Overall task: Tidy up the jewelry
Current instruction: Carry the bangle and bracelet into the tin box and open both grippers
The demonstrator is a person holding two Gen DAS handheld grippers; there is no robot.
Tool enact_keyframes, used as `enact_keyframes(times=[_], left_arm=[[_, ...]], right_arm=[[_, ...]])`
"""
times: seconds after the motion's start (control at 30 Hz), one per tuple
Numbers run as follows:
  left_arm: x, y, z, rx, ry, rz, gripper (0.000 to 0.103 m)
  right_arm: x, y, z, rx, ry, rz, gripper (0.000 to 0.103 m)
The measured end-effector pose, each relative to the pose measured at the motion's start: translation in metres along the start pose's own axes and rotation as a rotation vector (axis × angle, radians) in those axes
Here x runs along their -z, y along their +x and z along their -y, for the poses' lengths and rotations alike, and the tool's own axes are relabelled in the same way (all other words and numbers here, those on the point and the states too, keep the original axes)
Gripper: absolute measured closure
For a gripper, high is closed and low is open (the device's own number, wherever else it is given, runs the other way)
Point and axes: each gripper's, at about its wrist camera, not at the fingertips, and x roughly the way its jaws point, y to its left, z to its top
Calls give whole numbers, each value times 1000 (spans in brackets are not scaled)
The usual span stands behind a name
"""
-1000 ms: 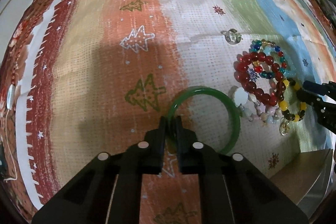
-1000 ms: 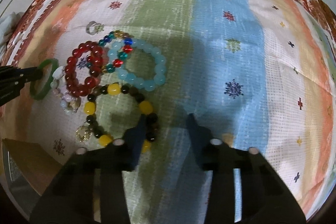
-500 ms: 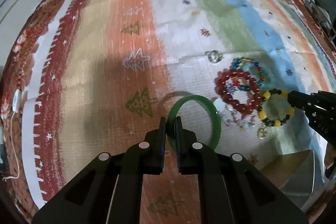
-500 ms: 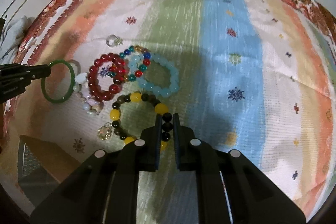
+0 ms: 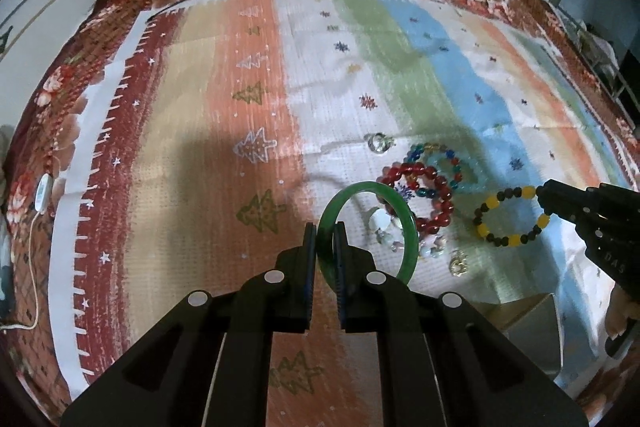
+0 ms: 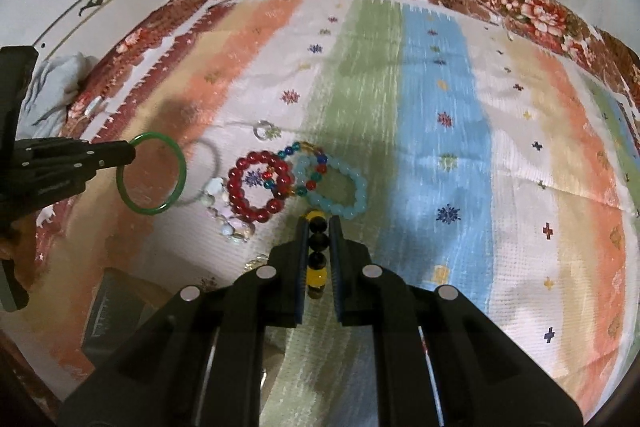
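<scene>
My left gripper [image 5: 325, 227] is shut on a green bangle [image 5: 404, 219] and holds it above the striped cloth; it also shows in the right wrist view [image 6: 176, 155]. My right gripper [image 6: 318, 221] is shut on a yellow-and-black bead bracelet [image 6: 316, 275], lifted off the cloth; it shows in the left wrist view [image 5: 492, 203]. On the cloth lie a red bead bracelet [image 6: 240, 179], a pale blue bead bracelet [image 6: 356, 179], a multicoloured bead bracelet [image 6: 316, 163], a small ring [image 6: 263, 129] and a pale crystal bracelet [image 6: 228, 223].
A box [image 6: 116, 303] stands at the cloth's near edge, below the jewelry; it also shows in the left wrist view [image 5: 532, 323]. A small gold charm [image 5: 458, 265] lies near it. A white cable with a switch [image 5: 42, 187] lies at the left edge.
My right gripper has shut on the yellow-and-black bracelet and lifted it. My left gripper has risen with the green bangle. Both views have pulled back from the cloth.
</scene>
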Motion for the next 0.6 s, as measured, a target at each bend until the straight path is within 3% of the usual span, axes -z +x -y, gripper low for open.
enact_keyframes(times=[0.6], left_arm=[[14,-57,24,75,12,139,95]], right_arm=[[6,-77,-18,-63,-24,158,92]])
